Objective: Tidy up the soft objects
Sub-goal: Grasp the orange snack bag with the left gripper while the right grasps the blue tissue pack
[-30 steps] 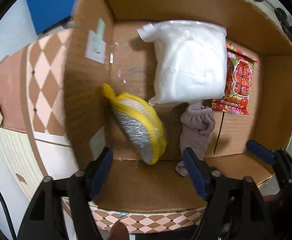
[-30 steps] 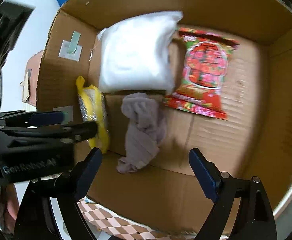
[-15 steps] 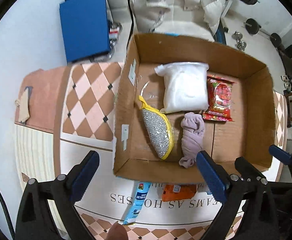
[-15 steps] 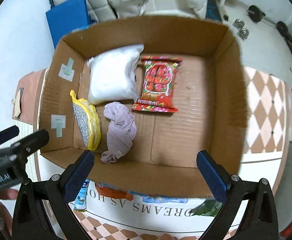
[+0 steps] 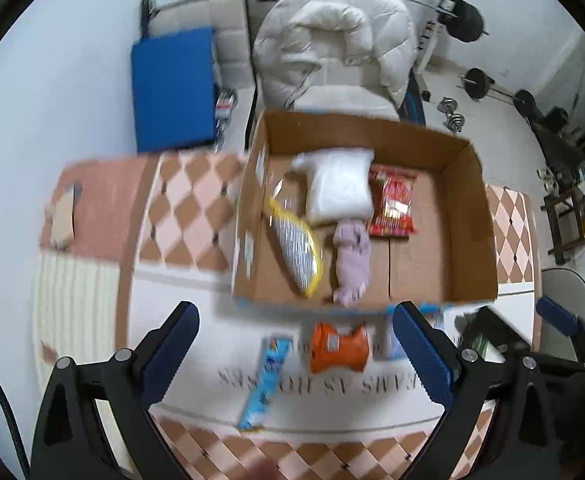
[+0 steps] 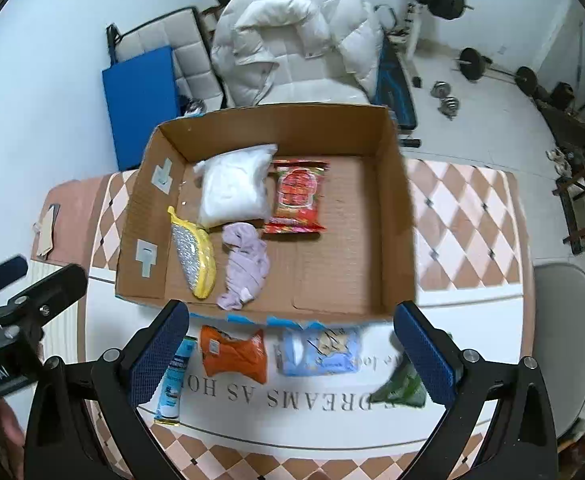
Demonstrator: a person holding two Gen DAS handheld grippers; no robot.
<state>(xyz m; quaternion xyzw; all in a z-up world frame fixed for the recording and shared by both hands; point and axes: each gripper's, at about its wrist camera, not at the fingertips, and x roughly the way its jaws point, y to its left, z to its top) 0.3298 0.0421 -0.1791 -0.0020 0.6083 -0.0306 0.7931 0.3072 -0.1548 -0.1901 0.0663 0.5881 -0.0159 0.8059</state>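
Your table [image 6: 468, 216]: checkered cloth | on it you have cardboard box [image 6: 392, 216] | before it blue tube [image 6: 174, 376], orange packet [image 6: 232, 354], blue pouch [image 6: 318, 350], green packet [image 6: 402, 390]

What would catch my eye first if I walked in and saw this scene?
Likely the open brown cardboard box on the checkered table, holding a white plastic-wrapped bundle, a red snack packet, a yellow-edged silver scrubber and a crumpled lilac cloth. In front of it lie an orange pouch and a pale blue packet, between the wide-open blue-padded right gripper. Behind, a puffy white duvet covers a bench.
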